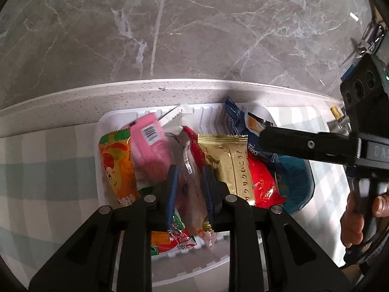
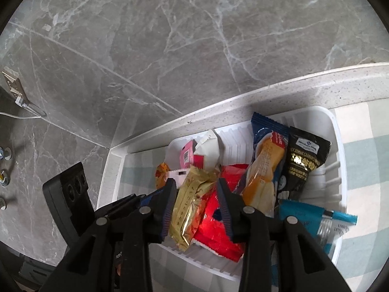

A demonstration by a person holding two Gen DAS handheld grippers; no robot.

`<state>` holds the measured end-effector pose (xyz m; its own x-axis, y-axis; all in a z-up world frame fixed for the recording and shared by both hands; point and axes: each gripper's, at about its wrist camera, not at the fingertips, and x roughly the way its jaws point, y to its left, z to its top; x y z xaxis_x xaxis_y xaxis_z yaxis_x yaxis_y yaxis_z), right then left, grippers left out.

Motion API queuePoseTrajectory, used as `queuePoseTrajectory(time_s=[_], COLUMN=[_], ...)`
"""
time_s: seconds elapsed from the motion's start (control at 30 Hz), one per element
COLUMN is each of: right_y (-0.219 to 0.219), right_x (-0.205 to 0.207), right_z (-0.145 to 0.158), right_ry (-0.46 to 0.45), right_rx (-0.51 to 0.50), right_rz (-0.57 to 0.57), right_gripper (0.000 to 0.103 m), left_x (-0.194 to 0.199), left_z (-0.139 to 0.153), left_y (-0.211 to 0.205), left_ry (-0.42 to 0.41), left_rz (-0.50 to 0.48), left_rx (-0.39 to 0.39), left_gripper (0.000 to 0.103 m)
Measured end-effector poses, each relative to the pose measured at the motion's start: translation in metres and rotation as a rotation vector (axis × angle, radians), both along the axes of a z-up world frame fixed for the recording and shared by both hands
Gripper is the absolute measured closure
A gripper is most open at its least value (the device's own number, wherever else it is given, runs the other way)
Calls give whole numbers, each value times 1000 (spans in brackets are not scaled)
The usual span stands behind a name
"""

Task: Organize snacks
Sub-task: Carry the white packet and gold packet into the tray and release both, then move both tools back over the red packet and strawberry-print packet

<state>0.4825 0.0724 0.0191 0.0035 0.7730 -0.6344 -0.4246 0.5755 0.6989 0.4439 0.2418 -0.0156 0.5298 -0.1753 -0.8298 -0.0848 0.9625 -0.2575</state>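
Note:
A white tray [image 1: 209,112] on a checked cloth holds several snack packets: orange [image 1: 116,168], pink [image 1: 150,146], gold [image 1: 228,165], red [image 1: 262,185] and dark blue [image 1: 235,116]. My left gripper [image 1: 190,170] is low over the tray's left half. A clear pinkish packet [image 1: 189,194] lies between its blue pads, which stand slightly apart from it. My right gripper [image 2: 195,182] hovers open above the gold packet [image 2: 192,202] and red packet [image 2: 214,226], both lying loose in the tray. A blue cake packet [image 2: 265,165] and a black packet [image 2: 304,155] lean to its right.
The tray [image 2: 338,131] sits near the speckled white counter edge [image 1: 170,90], with grey marble floor [image 1: 194,24] beyond. A teal packet [image 2: 301,214] lies at the tray's right end. A person's hand [image 1: 352,219] grips the right gripper's handle. Checked cloth [image 1: 36,170] spreads on both sides.

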Motion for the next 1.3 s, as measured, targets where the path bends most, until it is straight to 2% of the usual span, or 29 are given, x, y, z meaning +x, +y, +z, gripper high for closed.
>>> queuePoseTrajectory(time_s=[0.1, 0.13, 0.17, 0.47, 0.63, 0.93, 1.03, 1.13, 1.3], right_y=[-5, -5, -5, -32, -50, -83, -88, -92, -93], right_x=[-7, -10, -14, -58, -99, -203, -235, -264, -303], right_z=[5, 6, 9, 25, 30, 24, 18, 10, -4], right_ry=[-11, -15, -19, -66, -132, -249, -266, -274, -304], right_rx=[11, 13, 15, 2, -35, -129, -162, -185, -238], right_rz=[3, 5, 8, 39, 103, 309, 371, 431, 514], right_gripper=[62, 61, 60, 54, 50, 48, 48, 47, 46], left_x=[-4, -6, -9, -58, -99, -198, -231, -262, -295], left_z=[3, 5, 7, 31, 37, 32, 28, 20, 5], left_y=[1, 1, 2, -17, -30, -51, -56, -63, -67], left_ry=[-13, -19, -25, -60, -60, -17, -1, 25, 66], left_rz=[16, 22, 26, -20, -59, -131, -163, -206, -270], left_rx=[-10, -12, -11, 46, 73, 89, 90, 130, 138], left_gripper=[68, 61, 60, 57, 55, 54, 54, 53, 53])
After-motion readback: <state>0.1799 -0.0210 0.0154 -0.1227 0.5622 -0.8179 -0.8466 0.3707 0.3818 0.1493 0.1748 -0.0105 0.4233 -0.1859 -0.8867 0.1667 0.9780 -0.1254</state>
